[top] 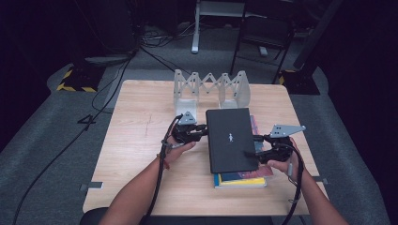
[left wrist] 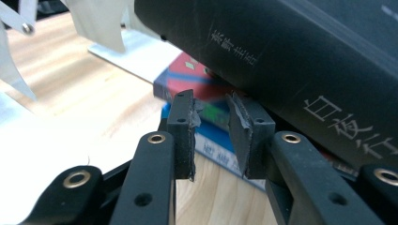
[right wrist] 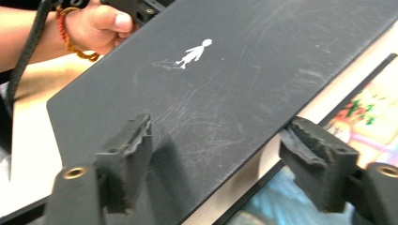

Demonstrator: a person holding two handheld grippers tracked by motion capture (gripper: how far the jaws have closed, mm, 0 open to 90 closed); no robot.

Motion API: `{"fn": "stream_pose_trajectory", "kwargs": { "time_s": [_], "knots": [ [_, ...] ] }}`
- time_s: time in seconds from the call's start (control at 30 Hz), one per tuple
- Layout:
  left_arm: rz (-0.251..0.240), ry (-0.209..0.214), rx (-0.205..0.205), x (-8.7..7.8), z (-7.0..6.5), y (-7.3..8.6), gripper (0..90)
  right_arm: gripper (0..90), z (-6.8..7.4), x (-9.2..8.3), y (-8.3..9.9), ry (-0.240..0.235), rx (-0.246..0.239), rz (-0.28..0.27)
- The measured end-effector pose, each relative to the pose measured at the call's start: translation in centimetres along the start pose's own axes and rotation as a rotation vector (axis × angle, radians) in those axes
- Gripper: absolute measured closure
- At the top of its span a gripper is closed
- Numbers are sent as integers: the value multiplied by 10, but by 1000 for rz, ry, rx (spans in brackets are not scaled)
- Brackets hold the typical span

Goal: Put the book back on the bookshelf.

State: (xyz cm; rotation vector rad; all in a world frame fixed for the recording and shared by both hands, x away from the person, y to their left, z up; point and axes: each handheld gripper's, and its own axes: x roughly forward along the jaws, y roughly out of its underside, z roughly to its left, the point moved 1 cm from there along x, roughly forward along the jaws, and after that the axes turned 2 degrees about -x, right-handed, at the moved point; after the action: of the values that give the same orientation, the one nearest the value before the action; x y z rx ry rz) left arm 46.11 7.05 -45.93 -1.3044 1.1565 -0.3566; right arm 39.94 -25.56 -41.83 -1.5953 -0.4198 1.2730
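both grippers work the thick black hardcover book [top: 232,139], which sits tilted on top of a stack of colourful paperbacks [top: 240,178] at the right middle of the pale wooden table [top: 141,154]. left gripper [top: 202,131] is at the book's spine edge; in its own view the jaws stand nearly closed with only a narrow gap, and nothing is visibly pinched between them (the spine passes just above and beyond the pads). right gripper [right wrist: 220,164] straddles the opposite, page-side edge, pads apart and not yet pressing. to do this well, i judge the right jaws should close squarely across cover and pages before any lift, and the left should take a real hold low on the spine. white folding book rack [top: 210,89] waits behind.
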Motion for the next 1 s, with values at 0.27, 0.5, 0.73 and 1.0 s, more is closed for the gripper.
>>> {"fn": "stream_pose_trajectory", "kwargs": {
  "time_s": [0.27,0.5,0.73,1.0],
  "knots": [
    [-12,-15,18,-5,0,-18,734,411,-3,-6,-6,57,-36,-41],
    [-33,-37,31,-10,-6,-36,751,475,0,-12,-10,123,-84,-64],
    [-32,-63,73,-11,-16,-52,759,534,5,-21,-10,170,-131,-94],
    [-50,-53,100,-18,-22,-63,758,585,9,-27,-11,215,-189,-110]
  ]
}}
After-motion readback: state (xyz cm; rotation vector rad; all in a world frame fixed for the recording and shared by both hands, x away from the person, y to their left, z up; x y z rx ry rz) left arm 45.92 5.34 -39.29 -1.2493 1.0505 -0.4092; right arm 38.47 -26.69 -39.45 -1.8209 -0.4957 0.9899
